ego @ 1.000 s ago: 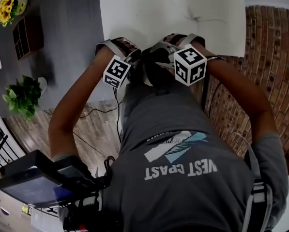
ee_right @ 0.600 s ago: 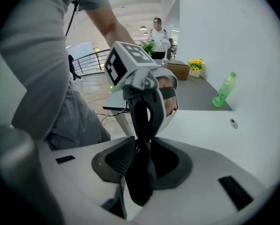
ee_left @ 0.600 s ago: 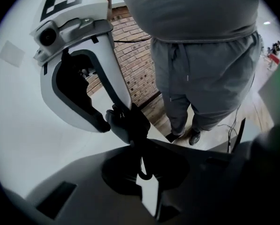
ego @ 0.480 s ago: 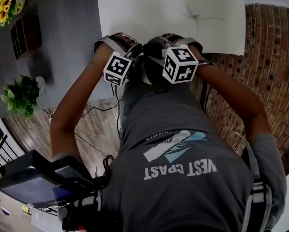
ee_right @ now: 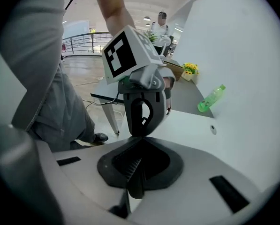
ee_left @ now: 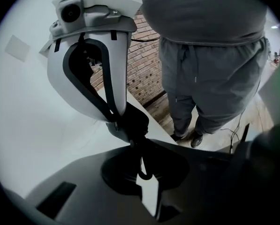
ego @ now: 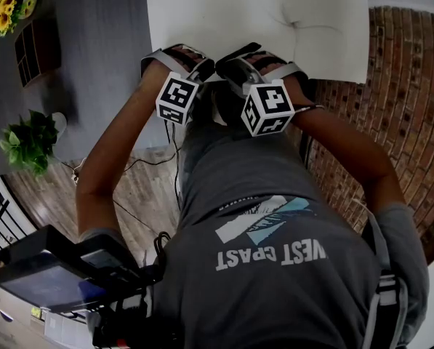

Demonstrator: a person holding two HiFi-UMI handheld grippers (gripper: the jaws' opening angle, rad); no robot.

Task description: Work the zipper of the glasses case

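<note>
over the white table (ego: 202,20) edge, the left gripper (ee_left: 136,146) pinches one dark glasses case (ee_left: 134,122), it seems. the right gripper (ee_right: 139,142) has just been closing its jaws, now pressed together, nothing seen between them.

The only lettering that can be read is on the person's grey shirt: a pale print (ego: 271,254) across the front in the head view, which looks like "WEST COAST" (the first letter is partly lost, so it reads nearer "VEST"), under a slanted light-and-teal graphic. The left marker cube (ego: 177,99) and the right marker cube (ego: 269,107) carry black-and-white square code patterns, with no letters or numbers on them. The green bottle (ee_right: 211,98) in the right gripper view is too small to read.
</note>
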